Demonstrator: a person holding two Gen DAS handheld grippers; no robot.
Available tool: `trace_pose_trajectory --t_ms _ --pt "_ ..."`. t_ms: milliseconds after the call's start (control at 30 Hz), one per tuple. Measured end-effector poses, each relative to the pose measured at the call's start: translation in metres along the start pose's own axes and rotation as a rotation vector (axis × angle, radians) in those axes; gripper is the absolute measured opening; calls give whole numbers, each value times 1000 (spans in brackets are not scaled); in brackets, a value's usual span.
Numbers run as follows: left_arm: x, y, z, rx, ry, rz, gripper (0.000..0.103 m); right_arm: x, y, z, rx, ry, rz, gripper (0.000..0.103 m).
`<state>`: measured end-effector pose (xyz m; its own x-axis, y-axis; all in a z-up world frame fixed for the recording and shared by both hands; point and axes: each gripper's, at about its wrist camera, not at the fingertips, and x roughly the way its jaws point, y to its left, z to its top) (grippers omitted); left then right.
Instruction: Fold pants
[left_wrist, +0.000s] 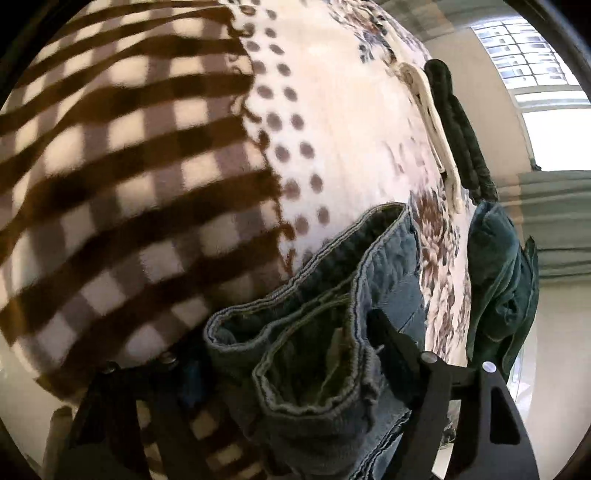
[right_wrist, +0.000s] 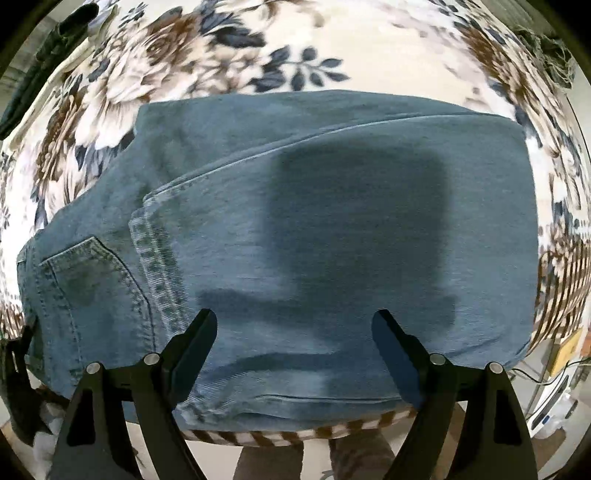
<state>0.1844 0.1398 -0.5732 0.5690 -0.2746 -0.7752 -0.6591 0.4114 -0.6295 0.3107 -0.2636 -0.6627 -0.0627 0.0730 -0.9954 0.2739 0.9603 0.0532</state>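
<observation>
Left wrist view: my left hand-held gripper points steeply down at the blanket-covered surface, rolled to one side. Its jaws stand apart w/ the jeans' open leg hems bunched between them; right finger lies against the denim, left finger is dark and blurred, so I can't tell if the pads actually press. Checked brown pattern to the left, floral to the right. A cream hanger and dark garments lie far off at the blanket's edge.

Right wrist view: my right hand-held gripper points straight down over the folded jeans, jaws wide, nothing between them, fingertips above the denim. Jeans lie flat on the floral blanket, back pocket at left, near the blanket's front edge.
</observation>
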Motion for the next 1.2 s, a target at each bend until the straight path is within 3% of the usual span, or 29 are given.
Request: trace_pose_trajectory --t_ms 33,100,200,333,500,600,700,933,967,1000,1033,1133,1200 --pt "-2 2 -1 3 -5 2 67 0 4 -1 2 -1 -2 88" --pt "-12 0 -4 28 -29 -10 35 0 11 -3 5 -9 -2 88" --pt "-32 -18 -10 142 -74 -17 23 -2 20 -5 -13 -41 -20 88" --pt "-58 -59 -25 281 -115 -58 21 -7 27 -16 -85 -93 -96 88" --pt "-82 -108 -53 394 -146 -104 20 -25 19 -34 -141 -143 -72 88" --pt "-98 -142 -82 439 -155 -154 20 -46 -3 -42 -137 -184 -46 88" --pt "-105 -178 -115 508 -152 -196 20 -74 -52 -47 -93 -218 -23 88" --pt "-74 -248 -236 676 31 -270 20 -94 -193 -20 60 -227 17 88" --pt "-65 -253 -254 704 63 -271 15 -96 -212 -19 81 -231 21 88" --pt "-52 -258 -277 740 108 -267 5 -96 -228 -16 93 -231 21 88" --pt "-39 -262 -298 774 149 -270 2 -97 -246 -15 109 -233 18 88" --pt "-9 -273 -350 895 226 -234 2 -93 -286 -12 138 -213 50 88" --pt "8 -274 -369 906 297 -198 4 -93 -304 -13 153 -201 111 88"
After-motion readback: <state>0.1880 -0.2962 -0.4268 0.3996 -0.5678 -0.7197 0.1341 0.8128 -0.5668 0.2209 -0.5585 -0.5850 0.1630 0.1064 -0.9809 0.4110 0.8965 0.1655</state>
